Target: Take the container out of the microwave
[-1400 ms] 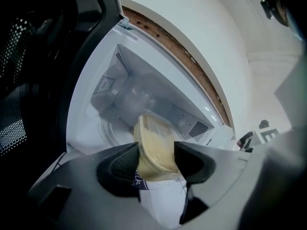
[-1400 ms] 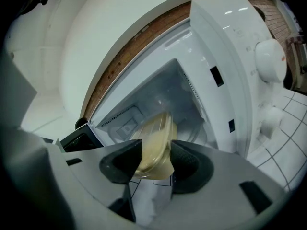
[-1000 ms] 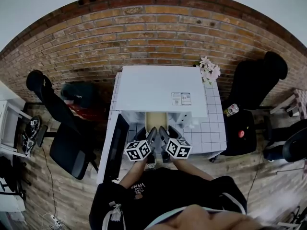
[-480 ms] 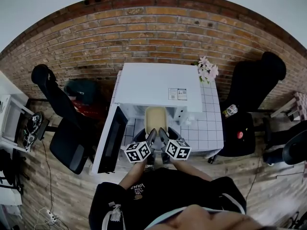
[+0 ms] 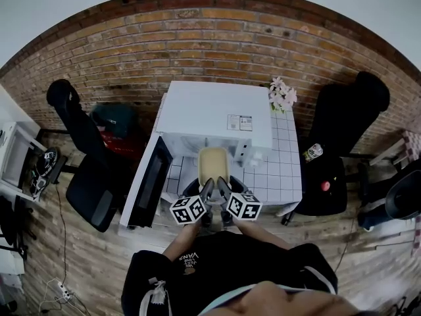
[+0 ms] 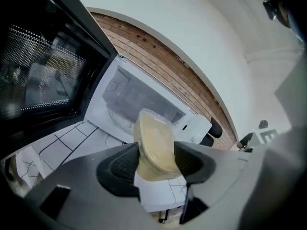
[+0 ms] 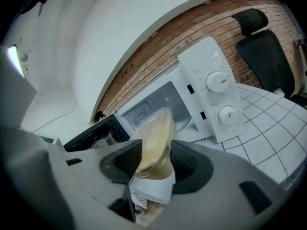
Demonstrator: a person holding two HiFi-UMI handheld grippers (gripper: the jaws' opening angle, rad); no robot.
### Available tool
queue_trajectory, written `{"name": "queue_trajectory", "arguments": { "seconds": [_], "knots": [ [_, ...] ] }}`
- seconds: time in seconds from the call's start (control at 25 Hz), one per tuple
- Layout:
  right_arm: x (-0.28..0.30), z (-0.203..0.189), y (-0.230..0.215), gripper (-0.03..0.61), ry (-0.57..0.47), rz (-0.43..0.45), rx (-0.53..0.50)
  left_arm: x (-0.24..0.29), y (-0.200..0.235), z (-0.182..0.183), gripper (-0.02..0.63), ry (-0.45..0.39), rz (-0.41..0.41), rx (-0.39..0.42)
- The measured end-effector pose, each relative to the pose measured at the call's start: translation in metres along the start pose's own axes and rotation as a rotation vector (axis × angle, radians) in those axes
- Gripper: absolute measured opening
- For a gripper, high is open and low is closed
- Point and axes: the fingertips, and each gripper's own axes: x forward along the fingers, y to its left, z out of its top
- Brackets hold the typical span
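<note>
A clear plastic container (image 5: pixel 213 164) with beige contents hangs in front of the white microwave (image 5: pixel 217 117), outside its open cavity (image 6: pixel 139 109). My left gripper (image 5: pixel 208 188) is shut on the container's (image 6: pixel 153 147) near left edge, and my right gripper (image 5: pixel 221 187) is shut on the container's (image 7: pixel 154 145) near right edge. The black-windowed door (image 5: pixel 150 182) stands swung out to the left. In the right gripper view the control panel with two dials (image 7: pixel 218 97) shows to the right of the cavity.
The microwave sits on a white tiled table (image 5: pixel 283 176) against a brick wall (image 5: pixel 197 45). Pink flowers (image 5: pixel 283 96) stand at the table's back right. Black office chairs (image 5: pixel 85 170) (image 5: pixel 348 110) flank the table. A black stool with a bottle (image 5: pixel 314 153) is to the right.
The container has come out of the microwave cavity toward me, held by both grippers. The door has swung a little further open to the left.
</note>
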Motion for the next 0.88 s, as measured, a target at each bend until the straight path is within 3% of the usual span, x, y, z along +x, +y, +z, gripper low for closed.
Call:
{"name": "queue_trajectory", "arguments": {
  "seconds": [0.6,0.88],
  "knots": [
    [-0.042,-0.019,-0.007,0.176,0.024,0.012,-0.006,-0.024,-0.024,-0.033,0.236,-0.004,0.017,-0.016],
    [-0.052,-0.014,-0.005,0.176,0.002,0.005,-0.002,-0.028,-0.034,-0.03,0.236,-0.003,-0.006,0.004]
  ]
}}
